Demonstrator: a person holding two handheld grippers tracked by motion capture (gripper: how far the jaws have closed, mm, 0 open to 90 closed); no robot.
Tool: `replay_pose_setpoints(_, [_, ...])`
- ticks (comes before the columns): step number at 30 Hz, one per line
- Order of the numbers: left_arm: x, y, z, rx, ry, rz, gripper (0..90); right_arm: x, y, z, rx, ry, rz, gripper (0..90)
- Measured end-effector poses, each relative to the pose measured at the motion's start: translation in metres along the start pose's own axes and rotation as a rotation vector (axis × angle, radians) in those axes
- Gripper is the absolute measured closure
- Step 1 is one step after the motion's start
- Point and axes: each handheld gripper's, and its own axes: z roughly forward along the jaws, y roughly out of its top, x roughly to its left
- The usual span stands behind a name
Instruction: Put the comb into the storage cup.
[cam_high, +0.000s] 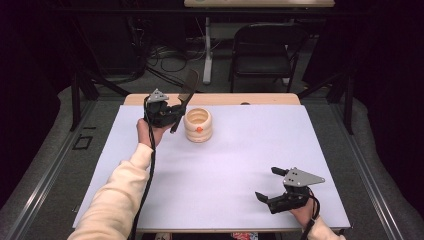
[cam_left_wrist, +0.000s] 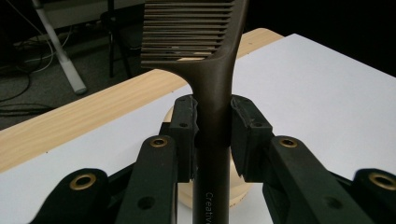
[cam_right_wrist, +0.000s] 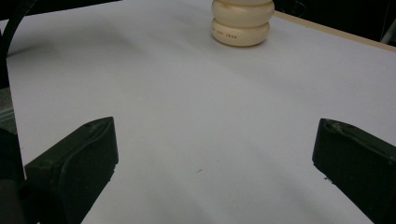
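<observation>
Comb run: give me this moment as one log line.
left gripper: shut on comb handle, teeth up | cream holder: beside it | right gripper: open, idle

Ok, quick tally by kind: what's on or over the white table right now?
Comb: 1, clamped in the left claw
Cream ribbed holder: 1
Claws: 2, the right claw open, with nothing between its jaws
Total: 4
</observation>
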Motion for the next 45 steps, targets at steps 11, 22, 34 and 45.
replay_pose_setpoints(11, [-0.002, 0.006, 0.001, -0.023, -0.001, -0.002, 72.4, 0.000, 0.000, 0.000, -0.001, 0.000, 0.002, 0.0])
replay_pose_setpoints(22, [-0.002, 0.009, 0.006, -0.051, 0.000, -0.012, 72.4, 0.000, 0.000, 0.000, 0.001, 0.001, 0.006, 0.0])
replay_pose_setpoints(34, [-0.003, 0.014, 0.008, -0.079, 0.010, -0.009, 72.4, -0.001, 0.000, 0.000, -0.001, 0.003, 0.011, 0.0])
replay_pose_setpoints(45, [-0.003, 0.016, 0.013, -0.088, 0.012, -0.011, 72.4, -0.001, 0.000, 0.000, -0.002, 0.004, 0.011, 0.0])
